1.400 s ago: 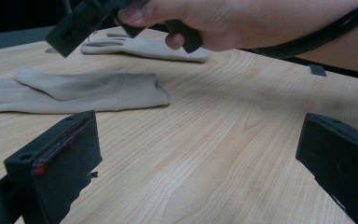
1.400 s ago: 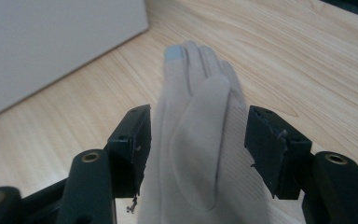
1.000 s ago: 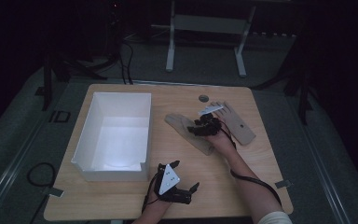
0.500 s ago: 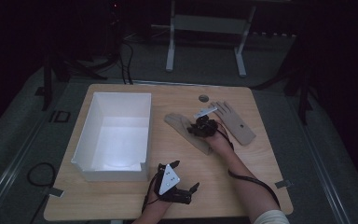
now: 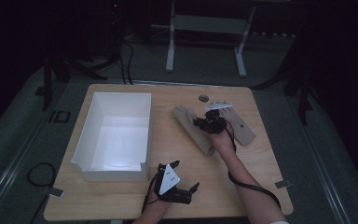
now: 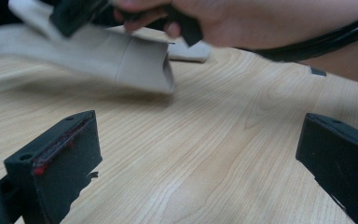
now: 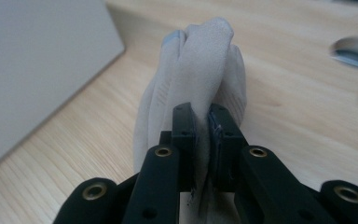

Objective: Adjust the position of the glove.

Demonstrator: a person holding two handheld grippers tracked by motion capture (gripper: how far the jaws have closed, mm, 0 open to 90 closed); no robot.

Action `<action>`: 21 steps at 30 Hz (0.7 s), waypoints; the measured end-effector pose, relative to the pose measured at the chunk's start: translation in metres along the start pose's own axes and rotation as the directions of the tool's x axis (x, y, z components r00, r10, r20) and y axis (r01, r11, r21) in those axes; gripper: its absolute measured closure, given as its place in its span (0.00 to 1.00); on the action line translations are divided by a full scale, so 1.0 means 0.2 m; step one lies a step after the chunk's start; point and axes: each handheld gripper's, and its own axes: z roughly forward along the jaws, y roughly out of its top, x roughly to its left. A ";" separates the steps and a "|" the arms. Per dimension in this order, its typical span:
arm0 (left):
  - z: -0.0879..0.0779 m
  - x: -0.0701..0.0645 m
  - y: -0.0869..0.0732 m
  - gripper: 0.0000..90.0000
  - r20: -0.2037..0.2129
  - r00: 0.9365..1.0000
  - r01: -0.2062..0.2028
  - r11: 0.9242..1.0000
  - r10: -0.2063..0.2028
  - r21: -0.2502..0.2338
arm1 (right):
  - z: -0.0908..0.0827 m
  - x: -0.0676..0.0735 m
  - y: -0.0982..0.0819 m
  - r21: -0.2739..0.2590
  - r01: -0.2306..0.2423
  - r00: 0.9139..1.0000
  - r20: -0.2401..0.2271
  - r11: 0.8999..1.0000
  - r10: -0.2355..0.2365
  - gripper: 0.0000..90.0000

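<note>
Two beige socks lie on the wooden table [image 5: 191,200]. My right gripper [image 5: 206,124] is over the left sock [image 5: 189,122], and its jaws have just been closing on it. In the right gripper view the right gripper [image 7: 204,128] is shut on a fold of that sock [image 7: 200,60], which bunches up beyond the pads. The second sock [image 5: 243,132] lies flat just to the right. My left gripper [image 5: 185,176] rests near the table's front edge. In its own view the left gripper [image 6: 200,154] stands wide open over bare wood, and the sock's cuff [image 6: 135,60] shows beyond under the person's right hand [image 6: 242,21].
A white open box [image 5: 121,96] stands on the left half of the table, and its wall [image 7: 37,60] is close to the gripped sock. A round cable hole [image 5: 203,98] sits near the far edge. Dark floor and a metal stand lie beyond the table.
The right gripper has closed on the left sock and risen slightly, pulling the fabric up. The left gripper has stayed where it was.
</note>
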 end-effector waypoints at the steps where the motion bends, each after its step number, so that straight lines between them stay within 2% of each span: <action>1: 0.00 0.00 0.00 0.00 -0.001 1.000 -0.002 1.000 0.002 0.000 | -0.03 0.01 0.00 -0.013 -0.014 1.000 0.000 1.000 0.014 0.92; 2: 0.00 0.00 0.00 0.00 -0.002 1.000 0.000 1.000 0.000 0.000 | -0.09 0.03 0.01 -0.040 -0.027 0.999 0.028 0.999 0.028 0.91; 3: 0.00 0.00 0.00 0.00 -0.002 1.000 0.000 1.000 0.000 0.000 | -0.09 0.03 0.01 -0.040 -0.027 0.999 0.028 0.999 0.028 0.91; 5: 0.00 0.00 0.00 0.00 -0.004 1.000 -0.002 1.000 0.002 0.000 | -0.18 0.06 0.01 -0.079 -0.048 0.996 0.065 0.996 0.054 0.91; 6: 0.00 0.00 0.00 0.00 -0.004 1.000 -0.002 1.000 0.002 0.000 | -0.18 0.06 0.01 -0.079 -0.048 0.996 0.065 0.996 0.054 0.91; 8: 0.00 0.00 0.00 0.00 -0.004 1.000 -0.002 1.000 0.002 0.001 | -0.23 0.08 0.00 -0.095 -0.059 0.993 0.100 0.994 0.069 0.91; 10: 0.00 0.00 0.00 0.00 -0.005 1.000 -0.001 1.000 0.001 0.000 | -0.29 0.11 -0.03 -0.128 -0.093 0.982 0.152 0.987 0.113 0.91; 11: 0.00 0.00 0.00 0.00 -0.005 1.000 -0.001 1.000 0.001 0.000 | -0.29 0.11 -0.03 -0.128 -0.093 0.982 0.152 0.987 0.113 0.91; 12: 0.00 0.00 0.00 0.00 -0.005 1.000 -0.001 1.000 0.001 0.000 | -0.32 0.12 -0.06 -0.139 -0.128 0.974 0.170 0.982 0.151 0.91; 13: 0.00 0.00 0.00 0.00 -0.005 1.000 0.002 1.000 -0.002 -0.002 | -0.32 0.12 -0.06 -0.139 -0.128 0.974 0.170 0.982 0.151 0.91; 15: 0.00 0.00 0.00 0.00 -0.006 1.000 -0.004 1.000 0.004 0.001 | -0.34 0.14 -0.09 -0.152 -0.136 0.964 0.207 0.979 0.166 0.91; 16: 0.00 0.00 0.00 0.00 -0.006 1.000 -0.005 1.000 0.005 0.001 | -0.35 0.14 -0.12 -0.159 -0.166 0.956 0.214 0.973 0.198 0.91; 17: 0.00 0.00 0.00 0.00 -0.006 1.000 -0.005 1.000 0.005 0.001 | -0.35 0.15 -0.13 -0.158 -0.169 0.954 0.224 0.973 0.202 0.91; 20: 0.00 0.00 0.00 0.00 -0.007 1.000 -0.008 1.000 0.008 0.001 | -0.36 0.15 -0.18 -0.166 -0.214 0.939 0.238 0.962 0.250 0.91; 21: 0.00 0.00 0.00 0.00 -0.007 1.000 -0.009 1.000 0.009 0.002 | -0.36 0.15 -0.20 -0.174 -0.226 0.931 0.251 0.958 0.265 0.91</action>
